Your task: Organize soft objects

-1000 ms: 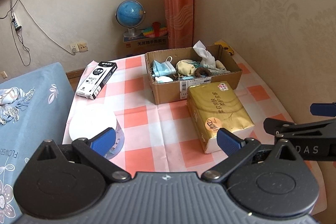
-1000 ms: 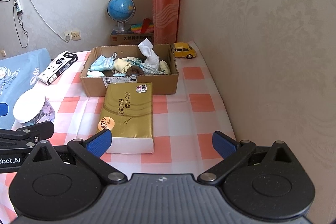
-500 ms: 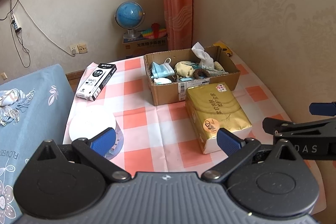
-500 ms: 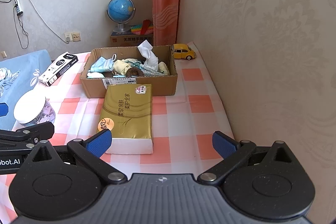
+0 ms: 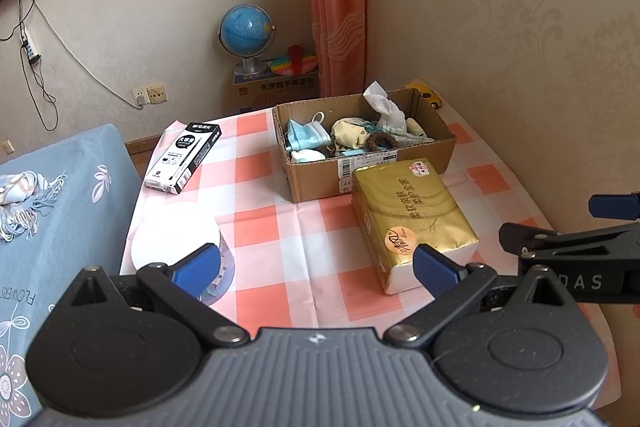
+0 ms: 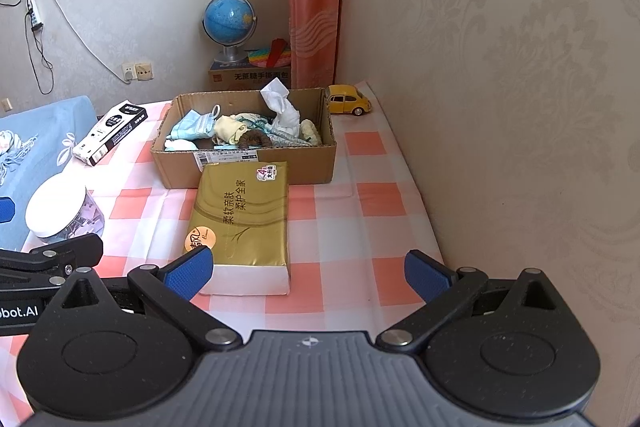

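Currently both grippers are hovering over the near edge of the worktop (image 6: 372, 151), which is wearing a pink-and-white checked cloth. The left gripper (image 5: 316, 267) is standing wide, its two blue pads well apart with nothing between them; the right gripper (image 6: 308, 273) is doing the same, wide and empty.

Count on the worktop: one open brown cardboard box (image 6: 244, 167), one gold plastic-wrapped tissue pack (image 6: 242, 223), one black-and-white rectangular carton (image 5: 184, 157), one clear round jar with a white lid (image 6: 60, 211), one yellow toy car (image 6: 348, 100).

The soft things are lying inside the cardboard box: one light-blue face mask (image 5: 308, 135), one pale-yellow cloth bundle (image 5: 350, 135), one brown ring-shaped hair tie (image 5: 380, 142), one crumpled white tissue (image 6: 284, 109) sticking up above the rim; the rest of the pile is too tangled to count. The tissue pack is lying flat just in front of the box, its far end touching or nearly touching the box wall.

Writing: the tissue pack is carrying Chinese characters and a round orange sticker, plus a small corner sticker showing "4". The box front is bearing a white barcode label, too small to read. The carton's print is too small to read.

Beyond the worktop, one blue globe on a silver stand (image 6: 228, 19) is sitting on a printed brown carton (image 6: 250, 79).
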Motion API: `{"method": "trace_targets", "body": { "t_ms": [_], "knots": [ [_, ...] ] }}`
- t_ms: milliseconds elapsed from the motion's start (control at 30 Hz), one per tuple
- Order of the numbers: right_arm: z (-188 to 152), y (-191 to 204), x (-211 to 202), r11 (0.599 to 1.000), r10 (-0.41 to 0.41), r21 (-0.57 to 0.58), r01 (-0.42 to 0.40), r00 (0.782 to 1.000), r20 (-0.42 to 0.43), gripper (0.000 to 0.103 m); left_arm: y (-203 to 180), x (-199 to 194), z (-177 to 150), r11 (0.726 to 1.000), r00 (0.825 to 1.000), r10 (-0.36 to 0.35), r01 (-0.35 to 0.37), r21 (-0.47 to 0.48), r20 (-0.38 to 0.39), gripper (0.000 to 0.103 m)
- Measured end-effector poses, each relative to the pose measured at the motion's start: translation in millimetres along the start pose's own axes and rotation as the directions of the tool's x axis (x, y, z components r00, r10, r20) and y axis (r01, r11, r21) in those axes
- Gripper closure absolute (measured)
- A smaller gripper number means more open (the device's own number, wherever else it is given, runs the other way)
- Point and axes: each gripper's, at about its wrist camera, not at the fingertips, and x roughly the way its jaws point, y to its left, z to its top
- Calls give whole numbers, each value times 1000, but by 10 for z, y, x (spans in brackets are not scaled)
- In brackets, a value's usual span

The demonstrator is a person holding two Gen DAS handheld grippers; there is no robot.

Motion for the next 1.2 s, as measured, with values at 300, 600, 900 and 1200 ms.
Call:
{"method": "trace_targets", "body": {
  "t_ms": [300, 600, 900, 1200],
  "knots": [
    [-10, -9, 4, 1000, -2, 2, 2, 1000, -1, 0, -20, -9, 14, 1000, 1000, 2, -2, 2, -2, 1],
    [-16, -22, 5, 1000, 1, 4, -1, 1000, -4, 0, -43, -35, 21, 1000, 1000, 2, -2, 2, -2, 1],
    [-27, -26, 1, 1000, -2, 4, 2, 1000, -5, 0, -44, -37, 17, 1000, 1000, 2, -2, 5, -3, 1],
    [-70, -50, -17, 1000, -5, 9, 5, 1000, -5, 0, -47, -32, 5, 1000, 1000, 1, -1, 9, -1, 1]
  ]
}}
